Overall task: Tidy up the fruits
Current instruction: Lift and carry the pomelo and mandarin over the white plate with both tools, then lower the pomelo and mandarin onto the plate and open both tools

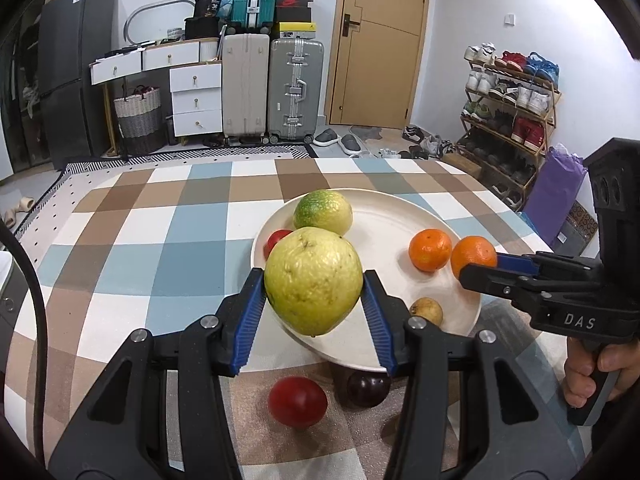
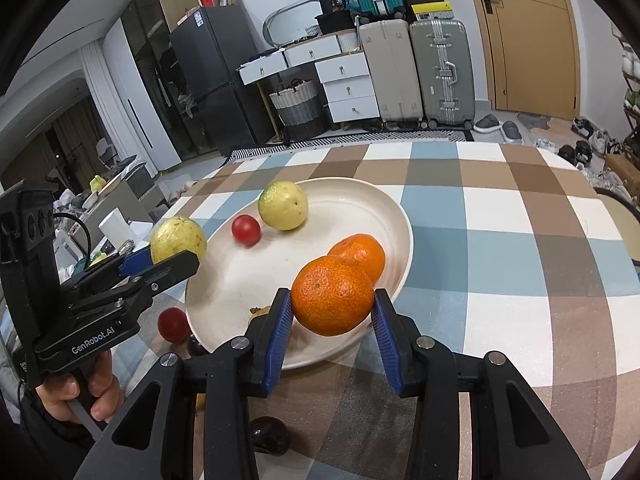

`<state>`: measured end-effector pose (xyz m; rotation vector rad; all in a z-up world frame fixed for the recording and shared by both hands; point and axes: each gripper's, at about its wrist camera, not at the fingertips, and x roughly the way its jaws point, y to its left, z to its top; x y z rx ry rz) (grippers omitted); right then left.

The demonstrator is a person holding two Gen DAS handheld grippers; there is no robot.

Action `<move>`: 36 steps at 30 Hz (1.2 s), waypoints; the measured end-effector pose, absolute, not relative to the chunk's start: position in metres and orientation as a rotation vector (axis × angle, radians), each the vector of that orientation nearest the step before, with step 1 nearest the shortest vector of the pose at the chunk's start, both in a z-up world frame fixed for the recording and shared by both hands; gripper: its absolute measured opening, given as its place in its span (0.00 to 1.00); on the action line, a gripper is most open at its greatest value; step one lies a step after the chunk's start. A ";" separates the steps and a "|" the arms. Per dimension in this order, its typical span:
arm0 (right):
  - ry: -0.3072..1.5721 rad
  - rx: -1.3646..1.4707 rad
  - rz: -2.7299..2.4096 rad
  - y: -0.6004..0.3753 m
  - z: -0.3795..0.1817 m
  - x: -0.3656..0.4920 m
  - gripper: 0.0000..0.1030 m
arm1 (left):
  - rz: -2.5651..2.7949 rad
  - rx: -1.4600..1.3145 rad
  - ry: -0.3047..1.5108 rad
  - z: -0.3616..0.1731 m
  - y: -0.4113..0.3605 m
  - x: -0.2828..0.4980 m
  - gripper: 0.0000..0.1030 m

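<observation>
The left claw [image 1: 314, 300] is gripping a big yellow guava [image 1: 314, 280], its blue pads pressing the fruit's two sides, so the guava is sitting squarely between the fingers and hanging above the near-left rim of the plate [image 1: 384, 216]. Below the claw, on the checked cloth [image 1: 132, 240], a red fruit [image 1: 297, 401] and a dark plum [image 1: 368, 389] are lying just short of the plate's edge. Beyond the held guava, a small red fruit [image 1: 277, 240] is peeking out on the plate, and past that a second guava [image 1: 323, 212], green on one side, is resting near the far rim. To the right of the left claw, a small brownish fruit [image 1: 427, 311] is lying on the plate near its right rim, and an orange [image 1: 430, 250] is sitting on the plate further out. The right claw [image 2: 331, 312] is clamping a second orange [image 2: 332, 295] between its blue pads, holding it raised over the plate's near-right rim, with the resting orange just beyond it. In the left wrist view this claw is reaching in from the right, a hand [image 1: 600, 372] wrapped round its grip; in the right wrist view a hand [image 2: 80, 392] is likewise holding the left claw's handle.
</observation>
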<state>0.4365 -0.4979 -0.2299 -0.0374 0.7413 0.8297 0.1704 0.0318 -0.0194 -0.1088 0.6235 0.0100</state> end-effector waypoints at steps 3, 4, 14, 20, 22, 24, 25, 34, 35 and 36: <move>0.738 -0.052 0.828 -0.494 -0.230 0.436 0.40 | 0.007 -0.102 0.630 -0.020 0.031 0.172 0.45; 0.736 -0.061 0.826 -0.492 -0.230 0.435 0.40 | 0.005 -0.102 0.632 -0.020 0.030 0.172 0.45; 0.723 -0.069 0.809 -0.489 -0.232 0.436 0.41 | 0.008 -0.106 0.637 -0.021 0.031 0.174 0.45; 0.699 -0.091 0.813 -0.489 -0.230 0.431 0.49 | 0.013 -0.112 0.634 -0.022 0.031 0.174 0.45; 0.697 -0.099 0.804 -0.489 -0.231 0.430 0.50 | 0.012 -0.112 0.635 -0.023 0.031 0.174 0.45; 0.705 -0.087 0.803 -0.491 -0.232 0.430 0.50 | 0.013 -0.110 0.636 -0.022 0.032 0.174 0.45; 0.706 -0.084 0.800 -0.492 -0.232 0.431 0.50 | 0.012 -0.108 0.634 -0.022 0.032 0.174 0.45; 0.698 -0.052 0.793 -0.503 -0.230 0.430 0.66 | 0.000 -0.087 0.638 -0.022 0.027 0.165 0.58; 0.694 -0.055 0.789 -0.504 -0.230 0.429 0.69 | 0.003 -0.093 0.638 -0.022 0.028 0.164 0.62; 0.687 -0.059 0.781 -0.505 -0.229 0.428 0.74 | 0.007 -0.099 0.633 -0.021 0.029 0.162 0.69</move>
